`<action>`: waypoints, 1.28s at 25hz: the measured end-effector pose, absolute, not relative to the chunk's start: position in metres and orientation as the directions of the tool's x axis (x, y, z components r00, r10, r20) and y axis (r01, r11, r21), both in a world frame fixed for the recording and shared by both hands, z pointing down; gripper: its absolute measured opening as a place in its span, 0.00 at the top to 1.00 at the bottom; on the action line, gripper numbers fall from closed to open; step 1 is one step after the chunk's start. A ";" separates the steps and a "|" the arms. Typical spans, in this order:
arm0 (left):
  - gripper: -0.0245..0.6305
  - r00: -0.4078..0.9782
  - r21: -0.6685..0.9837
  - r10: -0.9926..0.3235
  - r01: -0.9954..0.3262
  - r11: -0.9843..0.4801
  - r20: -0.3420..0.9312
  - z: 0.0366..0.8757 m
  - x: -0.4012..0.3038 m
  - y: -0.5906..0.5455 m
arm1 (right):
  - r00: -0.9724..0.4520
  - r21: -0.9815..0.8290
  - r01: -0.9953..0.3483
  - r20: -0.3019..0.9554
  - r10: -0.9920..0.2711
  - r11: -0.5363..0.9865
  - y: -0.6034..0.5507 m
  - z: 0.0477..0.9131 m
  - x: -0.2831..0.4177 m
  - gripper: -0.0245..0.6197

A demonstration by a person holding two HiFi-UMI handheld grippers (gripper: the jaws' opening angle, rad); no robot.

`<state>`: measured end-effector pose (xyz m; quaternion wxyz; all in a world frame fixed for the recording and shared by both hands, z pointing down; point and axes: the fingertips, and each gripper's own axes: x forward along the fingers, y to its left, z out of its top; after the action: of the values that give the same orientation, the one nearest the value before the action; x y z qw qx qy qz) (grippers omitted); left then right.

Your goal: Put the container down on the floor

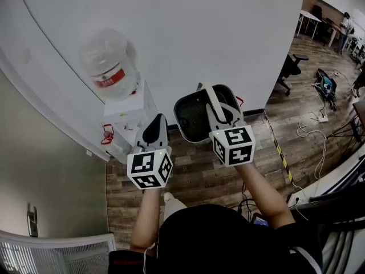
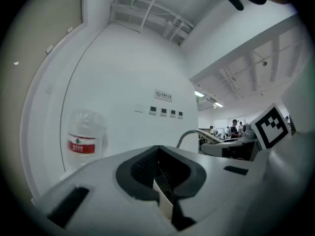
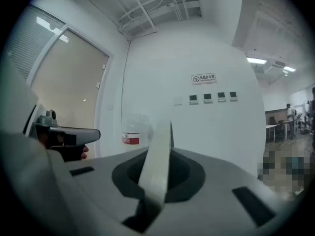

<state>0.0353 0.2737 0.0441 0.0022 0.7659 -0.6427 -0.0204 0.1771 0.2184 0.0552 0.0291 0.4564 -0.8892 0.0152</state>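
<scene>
The container (image 1: 194,119) is a dark grey bin with a pale strap handle (image 1: 214,99), and it hangs above the wooden floor (image 1: 194,176) in front of the white wall. My right gripper (image 1: 221,108) is shut on that handle, and the pale strap (image 3: 158,146) runs upward between its jaws (image 3: 157,176). My left gripper (image 1: 158,120) floats just left of the bin, apart from it, shut with nothing in it (image 2: 160,181). Seen from the left gripper, the handle's curved arc (image 2: 194,134) and the right gripper's marker cube (image 2: 270,127) show at the right.
A water dispenser with a clear bottle (image 1: 108,64) stands against the wall at the left. An office chair (image 1: 291,67), loose cables (image 1: 319,119) and a yellow-black floor strip (image 1: 279,150) lie to the right. A desk edge (image 1: 336,176) is at the lower right.
</scene>
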 end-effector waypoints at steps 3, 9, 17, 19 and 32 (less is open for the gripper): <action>0.94 0.178 0.031 -0.984 -0.983 -0.179 -0.028 0.045 0.037 0.275 | -0.582 -0.001 -0.812 0.065 -0.810 0.584 0.220 0.055 0.178 0.91; 0.94 0.184 0.040 -0.983 -0.982 -0.185 -0.022 0.047 0.037 0.276 | -0.588 -0.006 -0.808 0.071 -0.806 0.589 0.221 0.058 0.177 0.91; 0.94 0.172 0.045 -0.985 -0.984 -0.173 -0.015 0.046 0.038 0.277 | -0.609 -0.021 -0.792 0.082 -0.789 0.610 0.222 0.059 0.178 0.91; 0.94 0.165 0.040 -0.986 -0.985 -0.166 -0.017 0.044 0.037 0.277 | -0.617 -0.021 -0.786 0.085 -0.783 0.617 0.222 0.059 0.178 0.91; 0.94 0.147 0.043 -0.989 -0.988 -0.146 0.005 0.048 0.021 0.262 | -0.634 -0.020 -0.771 0.111 -0.765 0.636 0.202 0.067 0.162 0.91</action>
<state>0.0213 0.2621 0.0480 0.0181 0.7570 -0.6531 -0.0123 0.1619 0.2023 0.0667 0.0462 0.4253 -0.9033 0.0329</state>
